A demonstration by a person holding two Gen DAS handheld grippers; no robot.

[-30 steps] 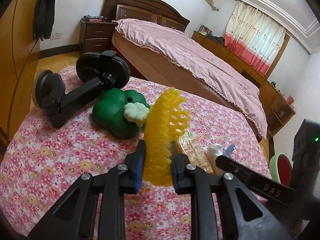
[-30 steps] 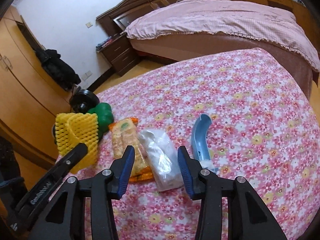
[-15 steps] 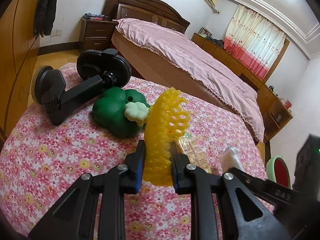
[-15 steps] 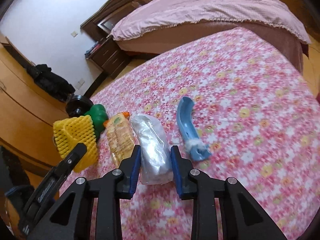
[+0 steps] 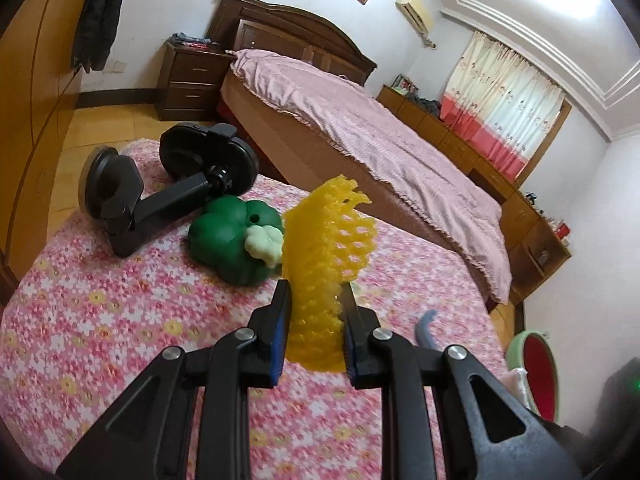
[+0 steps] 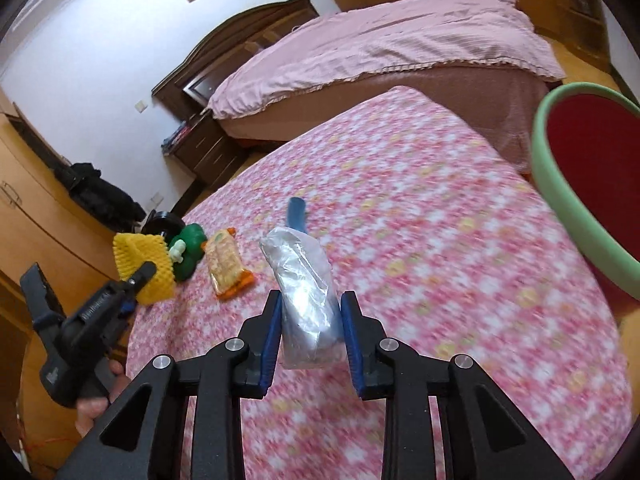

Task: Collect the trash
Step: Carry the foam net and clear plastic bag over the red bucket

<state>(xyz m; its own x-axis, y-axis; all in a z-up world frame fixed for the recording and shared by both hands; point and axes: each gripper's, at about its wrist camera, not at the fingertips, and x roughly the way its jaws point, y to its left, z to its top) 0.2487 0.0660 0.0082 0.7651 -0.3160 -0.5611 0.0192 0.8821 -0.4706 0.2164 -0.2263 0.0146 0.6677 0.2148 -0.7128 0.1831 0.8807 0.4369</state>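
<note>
We count two grippers, and each one carries one piece of trash. The left gripper (image 5: 312, 312) has its blue pads pressed together on one yellow foam net (image 5: 324, 256), which stands upright between them above the table (image 5: 100, 320). The right gripper (image 6: 308, 328) is clamped on one crumpled clear plastic bag (image 6: 304, 292), shiny and grey-white, lifted a little above the table.

We take the table, with its pink flowered cloth, as our landmark. On it, just behind the plastic bag, lies one blue curved plastic piece (image 6: 297, 210), partly hidden by the bag. Left of the bag lies one orange snack wrapper (image 6: 228, 264), flat on the cloth. Farther, near the table's far left edge, we see one green pepper-shaped toy (image 5: 236, 240) with a pale stem, and touching it one black suction mount (image 5: 168, 192) with two round cups. In the left wrist view the foam net covers a part of the toy.

Beside the table's right edge stands one round bin (image 6: 560, 184) with a green rim and red inside, below the table's level. Beyond the table are one bed (image 5: 360, 132) with a pink cover and one dark nightstand (image 5: 188, 80).

The foam net is a bright yellow mesh with open holes and a ragged top edge.
</note>
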